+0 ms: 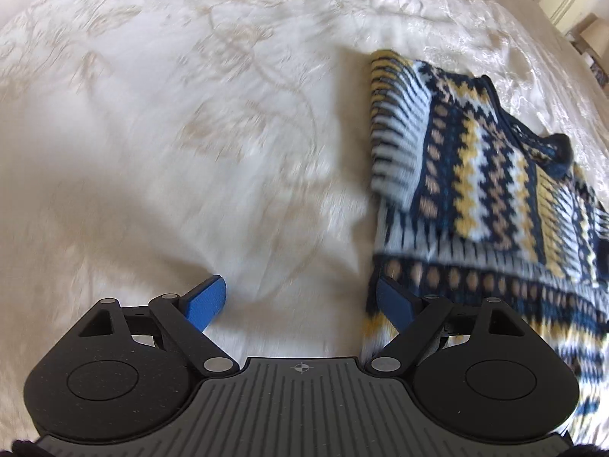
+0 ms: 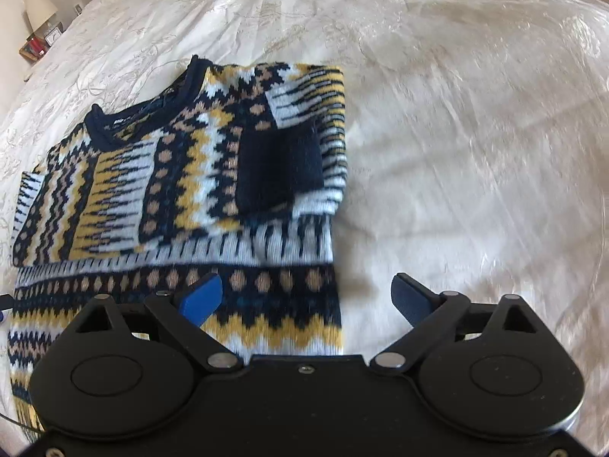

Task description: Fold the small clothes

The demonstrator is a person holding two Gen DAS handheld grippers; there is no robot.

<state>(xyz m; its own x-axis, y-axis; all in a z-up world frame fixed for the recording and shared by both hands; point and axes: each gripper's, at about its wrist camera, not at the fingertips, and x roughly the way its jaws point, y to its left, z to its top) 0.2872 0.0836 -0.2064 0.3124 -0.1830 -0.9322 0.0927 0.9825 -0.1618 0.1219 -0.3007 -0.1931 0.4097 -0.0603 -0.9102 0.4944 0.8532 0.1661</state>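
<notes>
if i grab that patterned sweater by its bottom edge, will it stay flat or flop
Likely flop: the sweater is soft knit, sleeves already folded over its body. Its thick weave suggests some weight, so folds may slide apart. It probably drags rather than glides on the textured bedspread.

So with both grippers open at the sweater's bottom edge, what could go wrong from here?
1. The folded sleeve lies loose on the sweater; lifting the hem could slide it off.
2. The left gripper straddles only the hem's corner, so a grasp may catch one layer.
3. The bedspread is soft and wrinkled; the right gripper fingers might pinch it too.
</notes>
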